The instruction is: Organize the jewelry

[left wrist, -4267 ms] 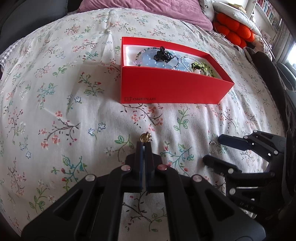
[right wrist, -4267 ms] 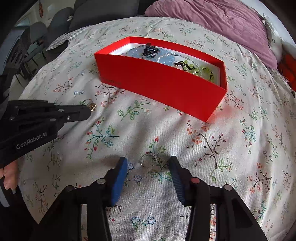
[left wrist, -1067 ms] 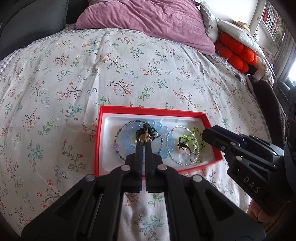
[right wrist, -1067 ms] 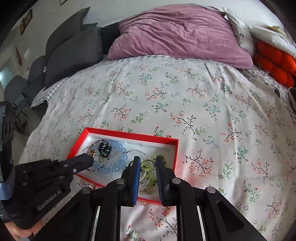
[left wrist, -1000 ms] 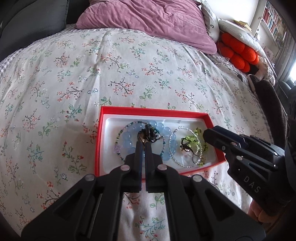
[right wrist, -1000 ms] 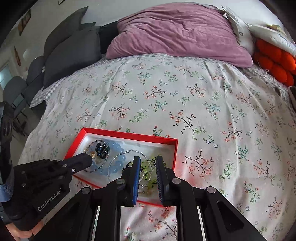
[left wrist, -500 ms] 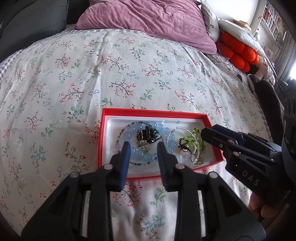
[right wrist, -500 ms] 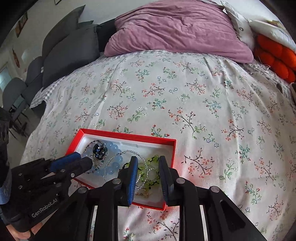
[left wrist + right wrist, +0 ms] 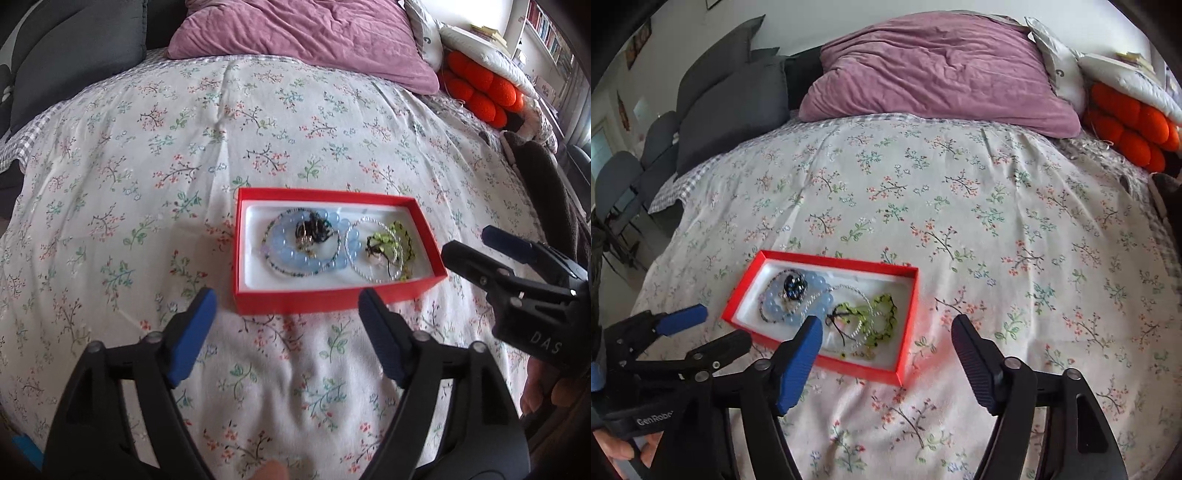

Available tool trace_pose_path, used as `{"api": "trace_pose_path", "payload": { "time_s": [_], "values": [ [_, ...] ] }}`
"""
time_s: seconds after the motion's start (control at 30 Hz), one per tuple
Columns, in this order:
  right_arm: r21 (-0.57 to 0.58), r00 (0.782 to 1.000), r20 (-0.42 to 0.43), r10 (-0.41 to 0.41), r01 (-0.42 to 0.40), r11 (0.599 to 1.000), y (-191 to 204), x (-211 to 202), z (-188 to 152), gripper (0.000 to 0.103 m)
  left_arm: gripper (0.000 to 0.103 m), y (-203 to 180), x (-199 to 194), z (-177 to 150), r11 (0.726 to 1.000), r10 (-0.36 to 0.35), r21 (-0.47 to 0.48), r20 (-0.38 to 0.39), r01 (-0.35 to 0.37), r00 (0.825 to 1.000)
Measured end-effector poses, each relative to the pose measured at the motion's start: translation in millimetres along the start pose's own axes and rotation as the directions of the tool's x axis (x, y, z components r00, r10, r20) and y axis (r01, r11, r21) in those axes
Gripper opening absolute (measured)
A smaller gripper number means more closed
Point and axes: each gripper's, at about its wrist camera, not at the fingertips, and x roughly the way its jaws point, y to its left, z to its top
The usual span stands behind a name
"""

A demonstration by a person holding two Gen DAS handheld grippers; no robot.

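Red box (image 9: pixel 334 295) sits on the floral bedspread (image 9: pixel 184 147) of the bed, its white inside holding all the jewelry in view. At the box's left end lies a pale blue bead bracelet (image 9: pixel 291 254), with a thin dark beaded strand around it and a dark piece (image 9: pixel 312 230) with small gold bits in its middle. At the right end lies a silver ring bracelet (image 9: pixel 376 254), overlapping a green and black beaded piece (image 9: pixel 397 243).

Left hand-held gripper (image 9: pixel 286 325) hangs above the bedspread just in front of the box's near wall. Its jaws are spread wide, about as far apart as half the box's length, and nothing is between the blue pads (image 9: pixel 192 332); they touch neither box nor jewelry. In the right wrist view the same hand-held gripper (image 9: pixel 716 328) shows at the left, its tips near the box's left end, spread and empty.

Right hand-held gripper (image 9: pixel 886 354) is also wide apart and holds nothing. Its left pad (image 9: pixel 799 362) appears over the box's near wall and the right finger over the bedspread past the box's right end; whether the pad touches the box I cannot tell. In the left wrist view it (image 9: pixel 480 251) shows beside the box's right end.

A purple pillow (image 9: pixel 942 70) and an orange cushion (image 9: pixel 1126 122) lie at the head of the bed.
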Motion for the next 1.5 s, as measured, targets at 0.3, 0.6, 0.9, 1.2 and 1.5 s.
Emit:
{"api": "trace_pose_path", "payload": {
  "time_s": [0.3, 0.6, 0.9, 1.2, 1.5],
  "values": [
    [-0.033, 0.995, -0.067, -0.072, 0.07, 0.997, -0.3, -13.0, -28.8, 0.103, 0.103, 7.9, -14.4, -25.6, 0.996, 0.086, 0.003, -0.034, -0.086, 0.996],
    [0.002, 0.976, -0.181, -0.121, 0.123, 0.992, -2.7, -10.3, -60.0, 0.103, 0.103, 5.9, -17.9, -57.9, 0.988, 0.152, 0.009, -0.09, -0.151, 0.984],
    [-0.005, 0.972, -0.167, -0.165, 0.166, 0.986, 7.7, -14.3, -62.0, 0.103, 0.103, 7.4, -16.1, -61.9, 0.985, 0.163, -0.03, -0.099, -0.167, 0.982],
    [-0.008, 0.971, -0.178, -0.161, 0.162, 0.987, 11.5, -8.5, -61.1, 0.103, 0.103, 5.0, -19.7, -60.4, 0.984, 0.174, -0.022, -0.077, -0.177, 0.982],
    [-0.009, 0.97, -0.187, -0.154, 0.156, 0.988, 11.2, -6.6, -63.0, 0.103, 0.103, 3.5, -20.5, -59.9, 0.984, 0.176, -0.021, -0.075, -0.178, 0.982]
  ]
}}
